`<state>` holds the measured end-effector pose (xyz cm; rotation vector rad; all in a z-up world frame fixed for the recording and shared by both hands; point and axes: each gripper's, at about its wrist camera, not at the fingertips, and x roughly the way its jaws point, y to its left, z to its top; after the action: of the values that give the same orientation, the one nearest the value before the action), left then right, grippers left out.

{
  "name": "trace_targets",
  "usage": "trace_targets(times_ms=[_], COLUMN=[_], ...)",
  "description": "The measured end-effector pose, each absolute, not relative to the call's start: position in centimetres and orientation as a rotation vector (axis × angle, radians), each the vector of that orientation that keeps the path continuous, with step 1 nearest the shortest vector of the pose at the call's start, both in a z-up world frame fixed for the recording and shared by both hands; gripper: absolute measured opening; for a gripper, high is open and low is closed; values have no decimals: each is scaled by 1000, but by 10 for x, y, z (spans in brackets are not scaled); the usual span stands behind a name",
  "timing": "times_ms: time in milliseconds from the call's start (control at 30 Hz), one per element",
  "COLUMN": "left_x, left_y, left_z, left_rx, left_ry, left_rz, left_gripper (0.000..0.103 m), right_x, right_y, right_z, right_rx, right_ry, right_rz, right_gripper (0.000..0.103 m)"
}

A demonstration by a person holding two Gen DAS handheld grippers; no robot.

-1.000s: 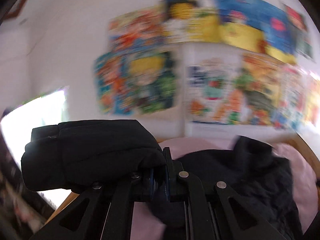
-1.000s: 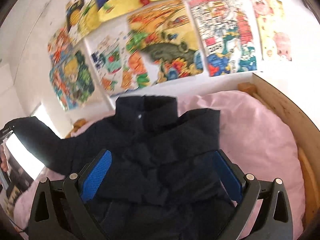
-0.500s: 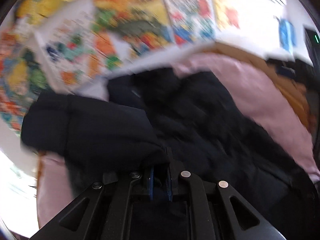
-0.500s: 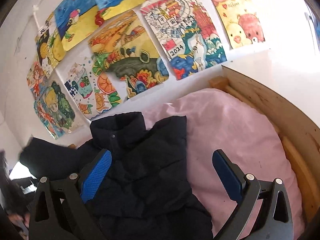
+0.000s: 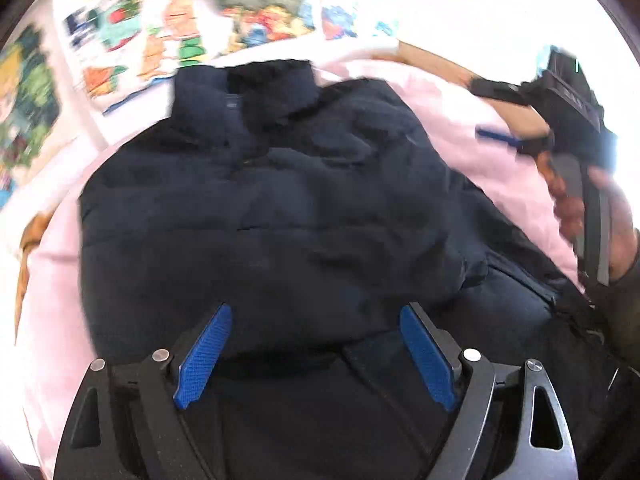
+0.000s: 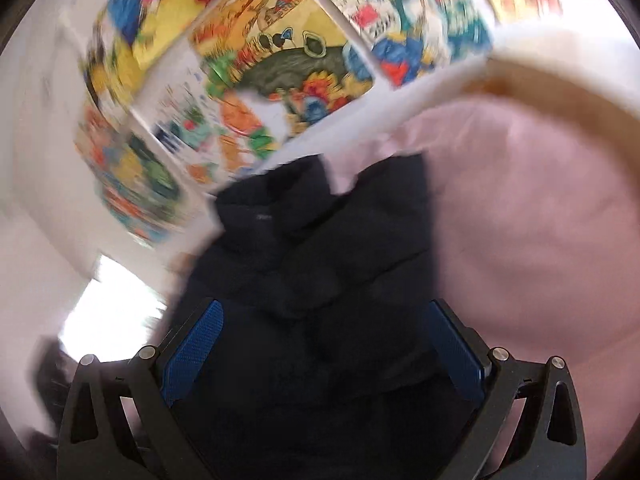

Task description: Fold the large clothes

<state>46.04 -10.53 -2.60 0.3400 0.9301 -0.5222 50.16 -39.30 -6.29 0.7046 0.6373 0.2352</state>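
In the left wrist view, one dark navy padded jacket [image 5: 288, 216] lies spread on one pink bedcover [image 5: 472, 120], its stand-up collar [image 5: 244, 88] toward the wall. A sleeve is folded across the front of the jacket. The left gripper [image 5: 316, 356] hangs over the jacket's lower half. Its jaws have just been opening and now stand wide apart; the two blue pads [image 5: 204, 356] press on nothing, with only the cloth lying below them. At the right edge, one hand [image 5: 616, 232] holds the right gripper [image 5: 520, 136], seen from the side above the pink cover; only one thin blue pad of it shows, and from here I cannot tell how far its jaws are spread. On the white wall behind, several bright drawings [image 5: 248, 16] hang side by side, too blurred to count surely. A strip of wooden bed frame [image 5: 432, 56] shows past the cover.

In the right wrist view, blurred by motion, the same single jacket [image 6: 328, 280] lies on the pink bedcover [image 6: 540, 220], collar toward the wall. The right gripper [image 6: 326, 352] has its two blue pads [image 6: 192, 352] wide apart, nothing clamped between them, the jacket beneath. The wooden frame [image 6: 560, 84] curves along the top right. About five drawings [image 6: 280, 52] can be made out on the wall.
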Motion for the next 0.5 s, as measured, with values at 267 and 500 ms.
trace_targets(times_ms=[267, 500], left_x=[493, 510], left_y=[-28, 35], left_z=[-43, -56], left_rx=[203, 28], left_ry=[944, 998], left_rz=[-181, 14], left_gripper=[86, 86], right_x=[526, 529], right_y=[-367, -319], right_z=[-114, -140], right_rx=[695, 492], right_ry=[940, 1092], right_rz=[310, 315], right_gripper=[100, 95])
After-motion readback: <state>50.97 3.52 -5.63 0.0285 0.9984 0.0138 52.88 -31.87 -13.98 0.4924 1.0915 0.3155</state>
